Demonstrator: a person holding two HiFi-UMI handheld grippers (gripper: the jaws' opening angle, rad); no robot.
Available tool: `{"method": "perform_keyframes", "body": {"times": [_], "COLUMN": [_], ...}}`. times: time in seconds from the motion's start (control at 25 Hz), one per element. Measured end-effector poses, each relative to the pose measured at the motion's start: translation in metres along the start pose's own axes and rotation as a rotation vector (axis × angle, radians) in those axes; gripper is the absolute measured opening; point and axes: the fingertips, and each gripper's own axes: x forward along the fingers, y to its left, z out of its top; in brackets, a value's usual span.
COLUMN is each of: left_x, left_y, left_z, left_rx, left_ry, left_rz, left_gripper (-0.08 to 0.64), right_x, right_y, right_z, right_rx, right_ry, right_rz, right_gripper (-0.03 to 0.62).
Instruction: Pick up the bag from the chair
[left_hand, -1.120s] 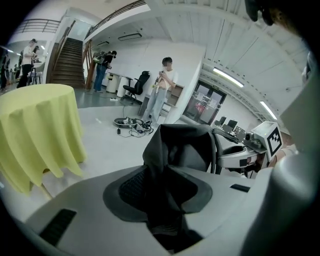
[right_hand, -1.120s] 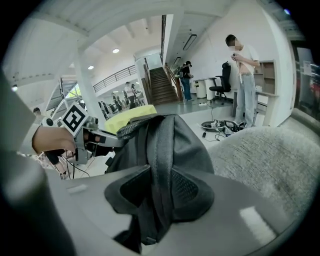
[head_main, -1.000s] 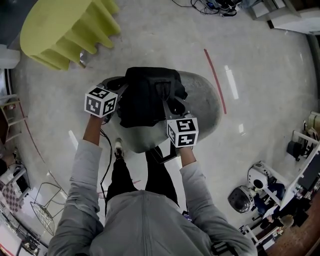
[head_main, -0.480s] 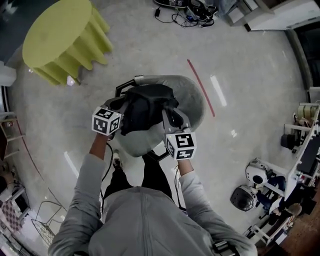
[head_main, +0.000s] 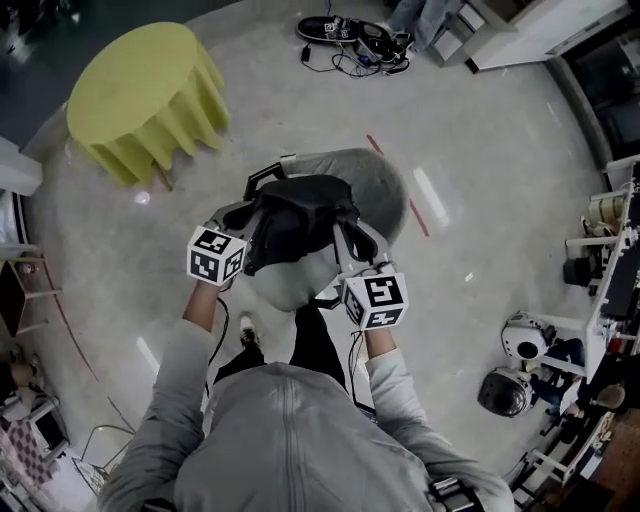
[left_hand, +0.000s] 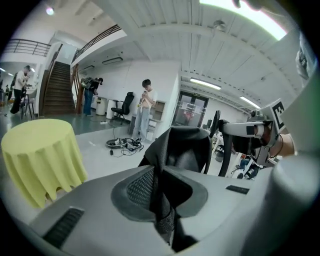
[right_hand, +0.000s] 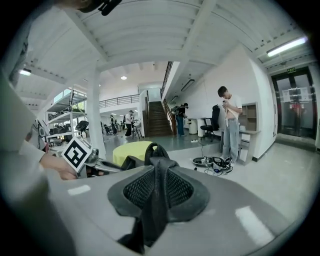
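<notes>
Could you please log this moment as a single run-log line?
left gripper: shut on black fabric bag | right gripper: shut on bag | bag: held above grey rounded chair

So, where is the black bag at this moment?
The black bag is at the centre of the head view, pinched between the left gripper and the right gripper, over the grey chair.

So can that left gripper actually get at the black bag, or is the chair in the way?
Yes, it seems so: the left gripper is shut on a fold of the bag, and the right gripper grips it too. The chair lies beneath, not between.
</notes>
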Motion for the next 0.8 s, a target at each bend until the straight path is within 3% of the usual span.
{"method": "perform_keyframes", "body": {"times": [0.32,0.8], "left_x": [-0.075,-0.205], "left_y": [-0.012,-0.064], "left_z": [0.041,0.099], "left_rx": [0.104,0.254], "left_ry": [-0.110,-0.319], "left_rz": [-0.017,-0.041], "left_gripper": [0.040,0.038], "right_x": [-0.044,-0.145], "right_y": [0.061,0.153], "right_z": [0.060,0.135], "right_rx": [-0.022,-0.061], "right_ry": [-0.031,-0.202], "right_rz": [0.007,-0.018], "right_gripper": [0.072,0.069]}}
